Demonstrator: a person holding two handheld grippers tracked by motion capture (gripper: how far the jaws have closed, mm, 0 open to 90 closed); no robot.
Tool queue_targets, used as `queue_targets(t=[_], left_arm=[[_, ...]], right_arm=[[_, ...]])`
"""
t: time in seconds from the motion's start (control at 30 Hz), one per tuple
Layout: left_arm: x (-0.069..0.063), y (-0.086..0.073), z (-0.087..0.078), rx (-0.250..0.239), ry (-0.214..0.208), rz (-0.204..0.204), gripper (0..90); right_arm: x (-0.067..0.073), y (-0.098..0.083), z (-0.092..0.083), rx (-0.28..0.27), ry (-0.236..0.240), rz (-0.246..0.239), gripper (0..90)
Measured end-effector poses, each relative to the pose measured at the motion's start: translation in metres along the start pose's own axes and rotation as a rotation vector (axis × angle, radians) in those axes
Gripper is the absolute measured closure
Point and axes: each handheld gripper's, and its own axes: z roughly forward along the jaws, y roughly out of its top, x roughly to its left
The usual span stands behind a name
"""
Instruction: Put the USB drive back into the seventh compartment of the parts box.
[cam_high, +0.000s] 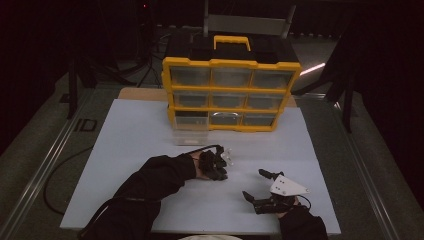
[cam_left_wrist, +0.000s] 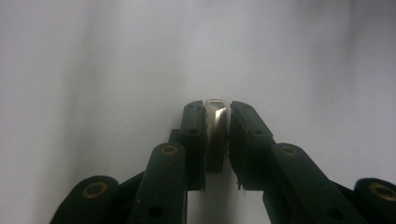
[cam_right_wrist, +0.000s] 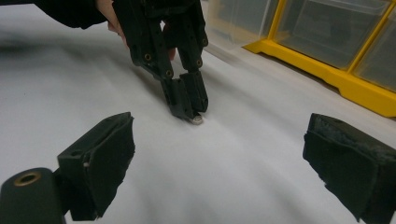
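While the left hand-held gripper (cam_right_wrist: 194, 114) clamps a small metal piece (cam_left_wrist: 215, 120) against the table (cam_high: 140, 145) and the right (cam_high: 257, 186) gapes empty, the pulled-out drawer (cam_high: 190, 136) waits — stowing seems left.

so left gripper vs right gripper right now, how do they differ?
Jaws: the left gripper is shut on a small metal piece; the right gripper is wide open and holds nothing. Pose: in the right gripper view the left gripper points down at the white table, while the right gripper lies low along it. Place: the left is nearer the yellow drawer organizer. Both have black jaws.
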Motion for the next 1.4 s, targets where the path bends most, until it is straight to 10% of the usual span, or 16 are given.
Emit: queue_targets(t=[1.4], left_arm=[[-0.004,0.006,-0.044,-0.007,0.022,-0.004,79.8]], right_arm=[[-0.001,0.001,0.0,-0.008,-0.001,0.007,8.9]])
